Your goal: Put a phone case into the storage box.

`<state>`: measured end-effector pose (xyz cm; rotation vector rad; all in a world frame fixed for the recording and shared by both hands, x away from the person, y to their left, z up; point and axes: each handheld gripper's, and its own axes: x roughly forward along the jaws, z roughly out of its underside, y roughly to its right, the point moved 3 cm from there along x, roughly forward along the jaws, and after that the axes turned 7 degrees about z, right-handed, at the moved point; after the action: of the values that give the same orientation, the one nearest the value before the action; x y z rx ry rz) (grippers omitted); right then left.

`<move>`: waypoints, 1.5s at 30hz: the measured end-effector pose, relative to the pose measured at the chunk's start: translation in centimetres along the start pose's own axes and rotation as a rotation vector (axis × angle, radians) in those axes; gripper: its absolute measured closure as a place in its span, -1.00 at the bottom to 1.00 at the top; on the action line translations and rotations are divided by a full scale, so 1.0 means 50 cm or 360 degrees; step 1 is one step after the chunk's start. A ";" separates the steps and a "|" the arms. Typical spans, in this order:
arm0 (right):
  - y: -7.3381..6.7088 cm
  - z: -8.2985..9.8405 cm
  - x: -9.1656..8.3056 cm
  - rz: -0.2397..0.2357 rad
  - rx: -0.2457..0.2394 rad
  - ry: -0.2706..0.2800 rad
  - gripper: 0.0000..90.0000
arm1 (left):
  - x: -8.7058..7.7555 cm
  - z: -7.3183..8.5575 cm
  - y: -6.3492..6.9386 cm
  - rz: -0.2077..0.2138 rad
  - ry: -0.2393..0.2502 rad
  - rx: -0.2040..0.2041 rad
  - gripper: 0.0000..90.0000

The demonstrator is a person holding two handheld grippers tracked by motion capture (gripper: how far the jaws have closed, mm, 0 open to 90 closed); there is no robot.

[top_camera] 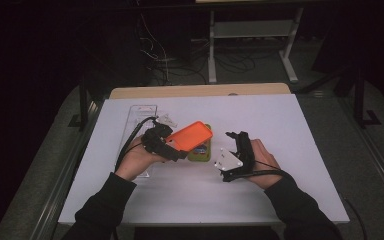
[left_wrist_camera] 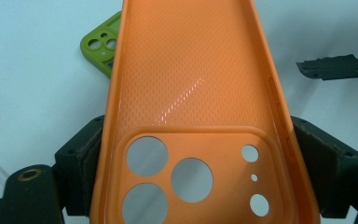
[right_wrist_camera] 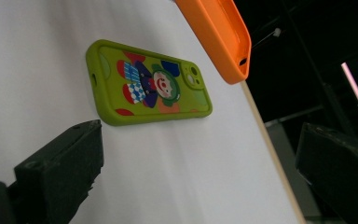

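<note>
from above, our left gripper (top_camera: 176, 149) pinches the orange case (top_camera: 191, 135), lifted just over the green phone (top_camera: 200, 151); fitting it on is, we judge, still ahead. our right gripper (top_camera: 236, 141) waits beside the green phone, jaws spread. left gripper view: one orange case (left_wrist_camera: 191, 93) clamped at its sides. right gripper view: one green phone (right_wrist_camera: 149, 89) lies flat.
</note>
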<state>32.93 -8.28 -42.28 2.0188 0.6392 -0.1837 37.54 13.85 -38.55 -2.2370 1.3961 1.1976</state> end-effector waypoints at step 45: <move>-0.066 -0.057 0.012 0.0396 -0.0675 0.0189 0.15 | 0.025 -0.010 0.042 0.0108 -0.0071 0.0185 -0.65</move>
<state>31.36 -4.38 -43.58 1.6842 0.4491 0.2068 36.28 11.71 -38.74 -2.0879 1.4947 1.1490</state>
